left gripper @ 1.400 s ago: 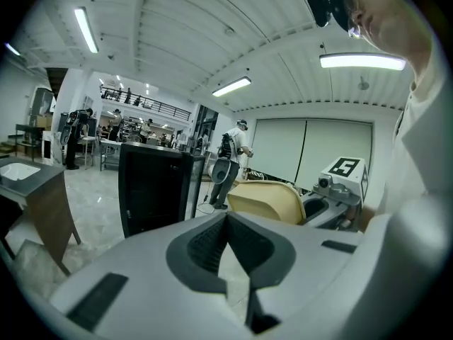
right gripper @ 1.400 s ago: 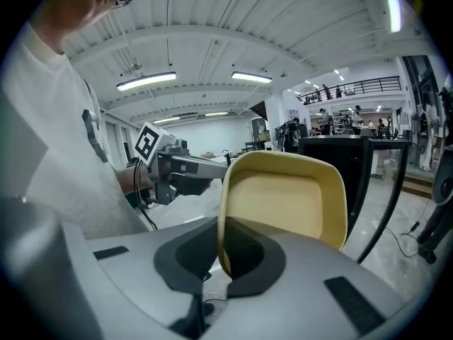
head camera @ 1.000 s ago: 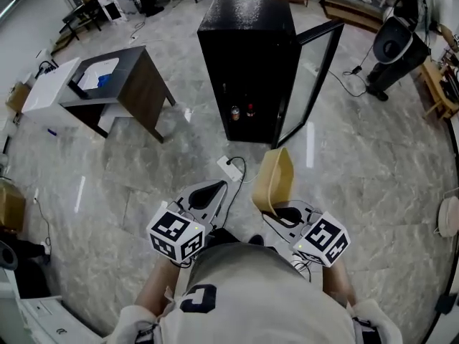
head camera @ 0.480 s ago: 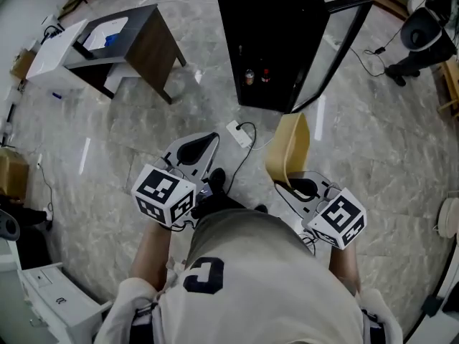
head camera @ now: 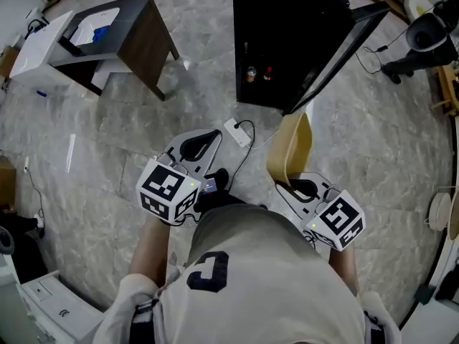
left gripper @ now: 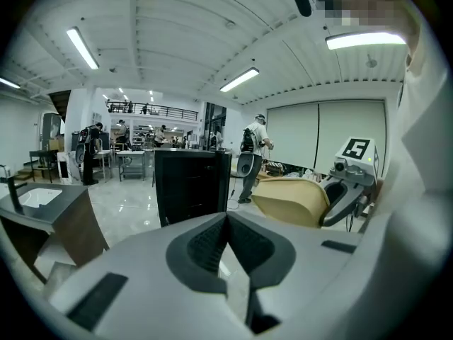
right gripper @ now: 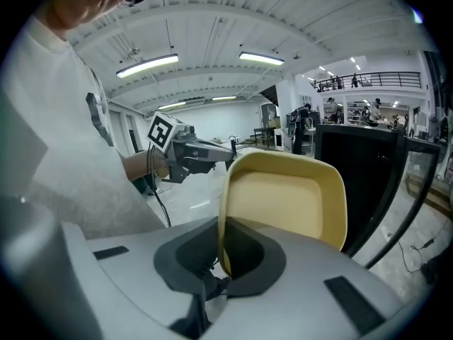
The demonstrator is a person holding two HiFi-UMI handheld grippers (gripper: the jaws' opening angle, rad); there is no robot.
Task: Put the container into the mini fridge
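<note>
A tan rectangular container (head camera: 290, 147) (right gripper: 283, 202) stands on edge in my right gripper (head camera: 296, 189) (right gripper: 221, 261), whose jaws are shut on its rim. The black mini fridge (head camera: 294, 41) (right gripper: 357, 176) stands ahead on the floor with its glass door (head camera: 344, 49) swung open to the right. Two small bottles (head camera: 258, 73) show on its lower shelf. My left gripper (head camera: 199, 145) (left gripper: 226, 241) is shut with nothing between its jaws, held level beside the right one. The left gripper view shows the fridge (left gripper: 191, 186) ahead and the container (left gripper: 291, 200) to its right.
A dark side table (head camera: 118, 38) with a white top stands at the far left. A white power strip (head camera: 235, 132) and its cable lie on the marble floor in front of the fridge. A black fan (head camera: 428, 38) stands at the far right. People move about in the background hall.
The fridge has come nearer and now fills more of the top of the head view. Both grippers hold the same pose, the container still in the right one.
</note>
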